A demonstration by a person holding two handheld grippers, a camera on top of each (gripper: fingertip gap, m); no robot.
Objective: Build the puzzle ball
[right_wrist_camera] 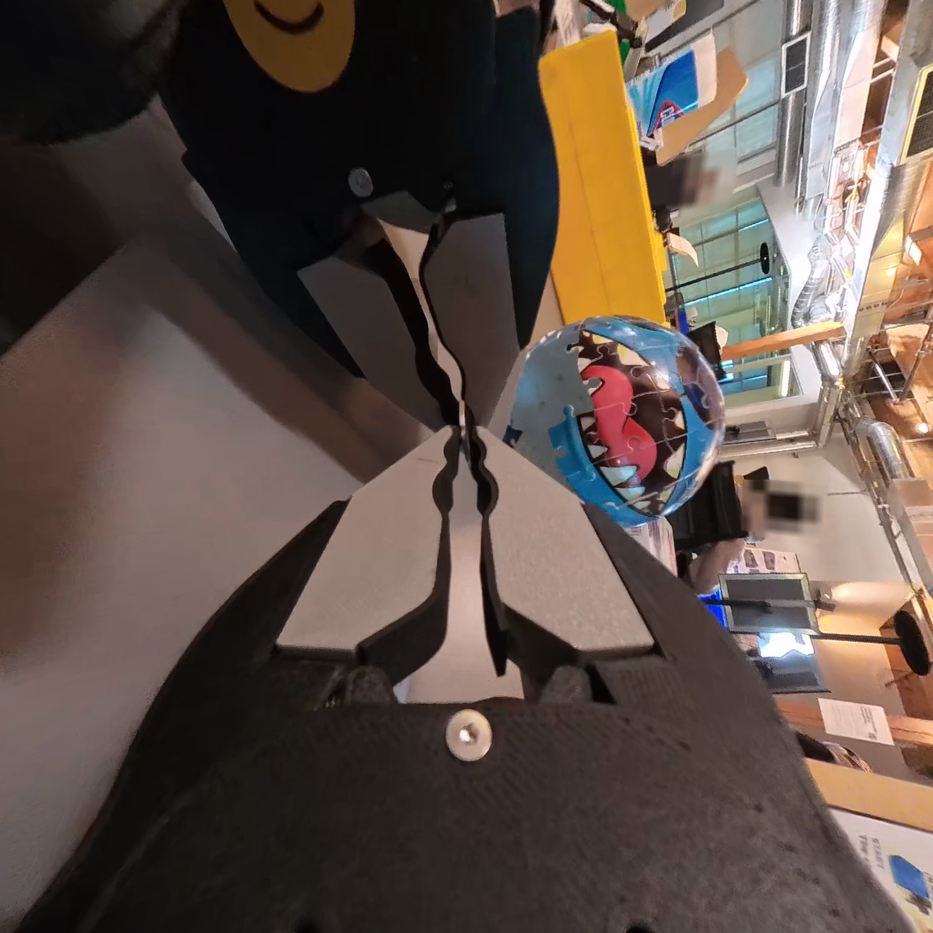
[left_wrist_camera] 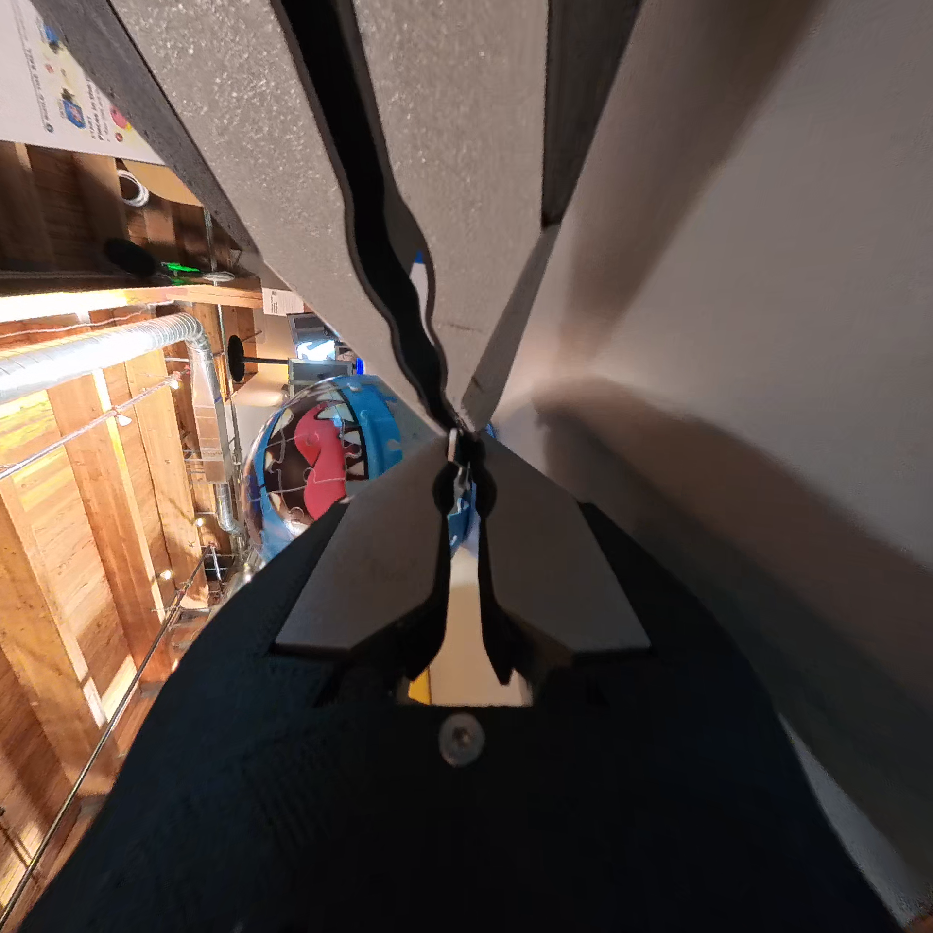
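1. In the left wrist view, the left hand-held gripper (left_wrist_camera: 462,454) sits at frame centre with its fingers pressed nearly together, pinching a thin pale puzzle piece (left_wrist_camera: 453,444) edge-on.
2. The right hand-held gripper (left_wrist_camera: 444,404) comes down from the top of the frame, tip to tip with it, and appears to pinch the same piece.
3. The puzzle ball (left_wrist_camera: 323,464), blue with a red tongue and white teeth, lies just left of both tips.
4. In the right wrist view, the ball (right_wrist_camera: 616,419) sits right of centre on the pale surface (right_wrist_camera: 151,479).
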